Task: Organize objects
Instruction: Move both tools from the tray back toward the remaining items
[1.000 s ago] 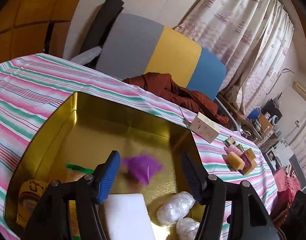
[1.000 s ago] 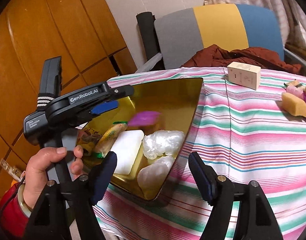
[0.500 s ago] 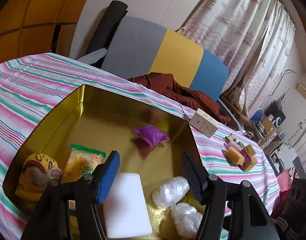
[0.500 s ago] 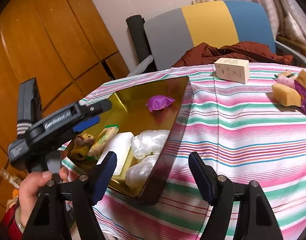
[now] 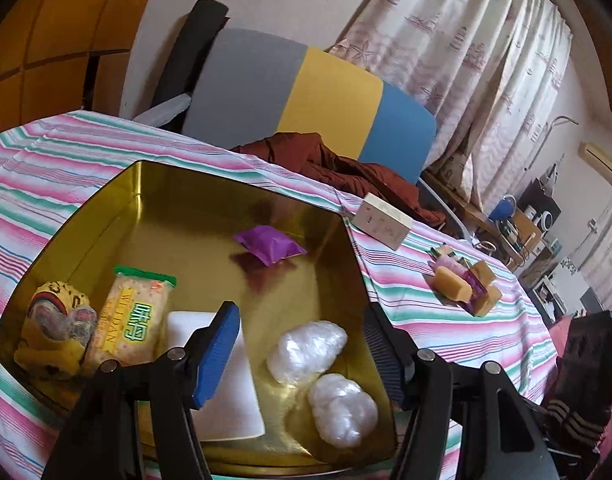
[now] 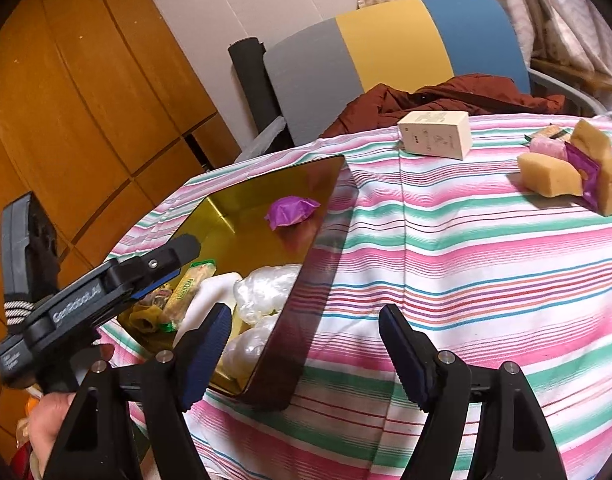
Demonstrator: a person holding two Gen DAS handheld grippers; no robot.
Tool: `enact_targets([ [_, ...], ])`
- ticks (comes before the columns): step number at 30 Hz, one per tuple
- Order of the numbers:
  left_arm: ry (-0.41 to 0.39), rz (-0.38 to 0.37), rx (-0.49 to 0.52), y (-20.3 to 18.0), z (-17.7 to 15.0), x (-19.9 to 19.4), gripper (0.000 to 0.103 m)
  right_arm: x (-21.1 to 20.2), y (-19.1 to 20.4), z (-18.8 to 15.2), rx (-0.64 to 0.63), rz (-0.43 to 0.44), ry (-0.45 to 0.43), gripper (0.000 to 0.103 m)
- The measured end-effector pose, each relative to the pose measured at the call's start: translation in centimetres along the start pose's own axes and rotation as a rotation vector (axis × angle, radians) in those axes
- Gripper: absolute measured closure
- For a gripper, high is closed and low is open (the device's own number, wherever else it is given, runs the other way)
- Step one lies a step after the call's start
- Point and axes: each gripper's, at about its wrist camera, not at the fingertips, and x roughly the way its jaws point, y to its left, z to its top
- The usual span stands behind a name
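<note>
**Purple packet now in the tin — both tongs empty**

A second ago the purple packet was a blur in mid-air between the left tongs; now it lies flat and still on the floor of the gold tin, toward the far wall. I judge that one item is sorted and more wait outside.

The tin sits on the striped tablecloth. Also inside it, nearer to me: a cracker pack, a yellow patterned bundle, a white slab and two white plastic-wrapped lumps.

Still out on the cloth, well apart from the tin: a small white box and a cluster of tan sponge-like blocks with another purple wrapper among them.

My left gripper has pulled back and hovers over the tin's near edge, fingers wide apart, holding nothing. My right gripper hangs above the cloth just right of the tin, fingers also wide and empty — aimed roughly toward the loose items, likely the next pick.
</note>
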Motion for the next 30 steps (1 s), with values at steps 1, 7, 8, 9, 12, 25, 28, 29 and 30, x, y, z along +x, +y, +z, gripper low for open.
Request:
enact_targets([
  [1, 0.002, -0.005, 0.006, -0.3, 0.0, -0.1, 0.038, -0.1, -0.2, 0.0, 0.003, -0.007, -0.003, 0.026],
  [7, 0.018, -0.049, 0.054, -2.7, -0.6, -0.1, 0.038, -0.8, -2.2, 0.5, 0.013, -0.068, -0.018, 0.025],
  [8, 0.023, -0.054, 0.062, -3.1, -0.7, 0.0, 0.038, -0.9, -2.8, 0.6, 0.022, -0.081, -0.020, 0.025],
  [9, 0.030, -0.062, 0.074, -3.7, -0.9, 0.0, 0.038, -1.1, -3.5, 0.7, 0.035, -0.095, -0.022, 0.025],
  [12, 0.044, -0.088, 0.107, -5.3, -1.3, 0.3, 0.038, -1.5, -5.5, 1.0, 0.065, -0.129, -0.022, 0.025],
  [25, 0.155, -0.207, 0.270, -13.2, -4.1, 2.1, 0.038, -4.1, -16.2, 1.9, 0.184, -0.332, -0.050, 0.021],
  [28, 0.180, -0.217, 0.293, -14.3, -4.8, 2.7, 0.038, -4.6, -18.6, 2.8, 0.182, -0.394, -0.058, 0.018],
  [29, 0.187, -0.220, 0.295, -14.6, -5.0, 2.8, 0.038, -4.8, -19.6, 3.3, 0.181, -0.410, -0.065, 0.017],
  [30, 0.196, -0.222, 0.295, -14.7, -5.1, 3.1, 0.038, -5.0, -20.3, 3.8, 0.178, -0.425, -0.070, 0.016],
])
